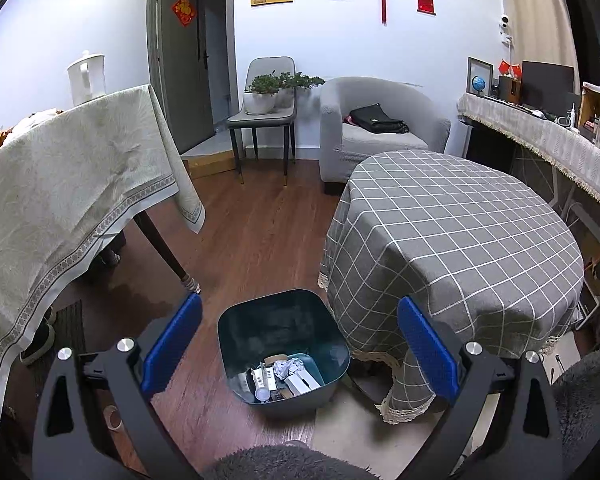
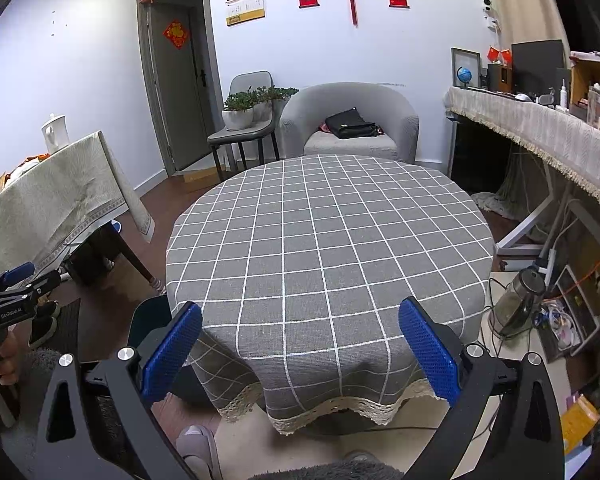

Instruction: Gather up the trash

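A dark teal trash bin [image 1: 324, 390] stands on the wood floor beside the round table. Inside lie crumpled paper [image 1: 289, 368], a white box [image 1: 302, 383] and other scraps. My left gripper [image 1: 300, 344] is open and empty, hovering above the bin with its blue pads either side. My right gripper [image 2: 300, 346] is open and empty, held over the near edge of the round table with the grey checked cloth [image 2: 328, 232]; no trash shows on that cloth. The bin's edge [image 2: 148, 322] shows in the right wrist view, and the left gripper [image 2: 16, 288] appears there at the far left.
A table with a beige cloth [image 1: 60, 184] stands at the left, its leg [image 1: 168, 254] near the bin. A grey armchair [image 1: 380, 128] with a black bag and a chair with plants [image 1: 266, 100] stand at the back. A cluttered counter [image 2: 540, 128], kettle [image 2: 518, 300] and cables are on the right.
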Motion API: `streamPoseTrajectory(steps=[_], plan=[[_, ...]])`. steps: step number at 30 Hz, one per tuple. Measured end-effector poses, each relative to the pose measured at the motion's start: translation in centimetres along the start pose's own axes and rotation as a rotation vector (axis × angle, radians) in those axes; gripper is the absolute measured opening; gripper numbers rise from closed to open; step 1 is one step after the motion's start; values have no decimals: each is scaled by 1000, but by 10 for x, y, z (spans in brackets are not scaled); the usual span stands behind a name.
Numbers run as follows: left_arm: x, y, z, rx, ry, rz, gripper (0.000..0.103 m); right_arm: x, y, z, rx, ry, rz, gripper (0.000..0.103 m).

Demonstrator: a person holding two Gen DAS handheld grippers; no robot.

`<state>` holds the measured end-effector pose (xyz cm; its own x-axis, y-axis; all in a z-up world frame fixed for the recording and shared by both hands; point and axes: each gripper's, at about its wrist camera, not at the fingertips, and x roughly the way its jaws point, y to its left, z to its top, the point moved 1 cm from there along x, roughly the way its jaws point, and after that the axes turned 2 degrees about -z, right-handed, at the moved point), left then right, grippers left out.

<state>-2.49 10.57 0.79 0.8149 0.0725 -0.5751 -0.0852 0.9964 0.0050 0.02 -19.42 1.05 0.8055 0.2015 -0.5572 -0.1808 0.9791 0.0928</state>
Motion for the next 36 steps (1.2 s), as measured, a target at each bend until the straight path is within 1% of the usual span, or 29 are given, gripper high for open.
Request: streamPoseTrajectory(steps=[36], plan=[[0,2,2,-8,-3,1,100,0,-3,-1,6,4,3,99]])
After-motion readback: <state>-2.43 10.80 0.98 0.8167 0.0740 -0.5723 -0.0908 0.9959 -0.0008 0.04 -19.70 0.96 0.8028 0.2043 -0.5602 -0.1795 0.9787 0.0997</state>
